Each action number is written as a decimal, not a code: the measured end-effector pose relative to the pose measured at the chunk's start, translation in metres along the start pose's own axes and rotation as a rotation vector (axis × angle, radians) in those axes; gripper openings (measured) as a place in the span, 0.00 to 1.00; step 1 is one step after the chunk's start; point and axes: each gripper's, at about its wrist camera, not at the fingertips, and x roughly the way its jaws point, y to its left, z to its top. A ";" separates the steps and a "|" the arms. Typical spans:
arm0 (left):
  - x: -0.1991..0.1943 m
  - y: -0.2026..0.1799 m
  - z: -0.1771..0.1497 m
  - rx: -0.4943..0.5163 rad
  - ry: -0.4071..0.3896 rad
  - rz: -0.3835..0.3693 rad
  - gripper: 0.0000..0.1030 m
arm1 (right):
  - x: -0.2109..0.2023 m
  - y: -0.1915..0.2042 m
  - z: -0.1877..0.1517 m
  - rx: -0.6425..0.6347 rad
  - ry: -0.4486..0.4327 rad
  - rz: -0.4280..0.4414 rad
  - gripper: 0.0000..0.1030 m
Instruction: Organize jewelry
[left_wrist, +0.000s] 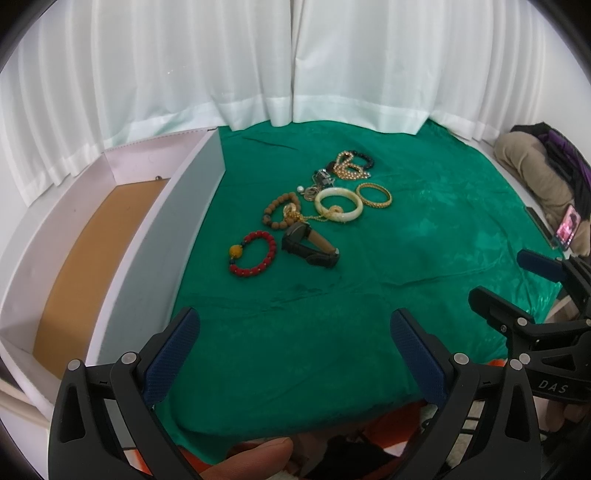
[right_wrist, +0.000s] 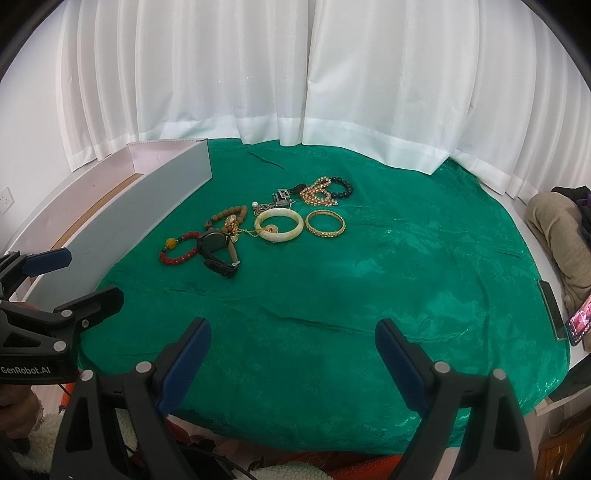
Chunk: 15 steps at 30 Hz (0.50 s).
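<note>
A pile of jewelry lies on the green cloth: a red bead bracelet, a dark watch, a brown bead bracelet, a pale jade bangle, a gold bangle, and gold and black bead strands. They also show in the right wrist view, with the jade bangle and the watch. My left gripper is open and empty over the near cloth. My right gripper is open and empty, also near the front edge.
An open white box with a brown floor stands at the left of the cloth. White curtains hang behind. A tan bundle and a lit phone lie at the right edge.
</note>
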 end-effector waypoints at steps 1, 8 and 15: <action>0.000 0.000 0.000 0.000 0.000 0.000 1.00 | 0.000 0.000 0.000 0.000 0.000 0.000 0.90; 0.001 0.000 -0.001 0.006 -0.005 0.004 1.00 | 0.000 0.000 0.000 0.001 0.001 0.001 0.90; 0.003 0.000 -0.003 0.015 0.002 0.004 1.00 | 0.000 -0.001 0.001 0.000 0.001 0.000 0.90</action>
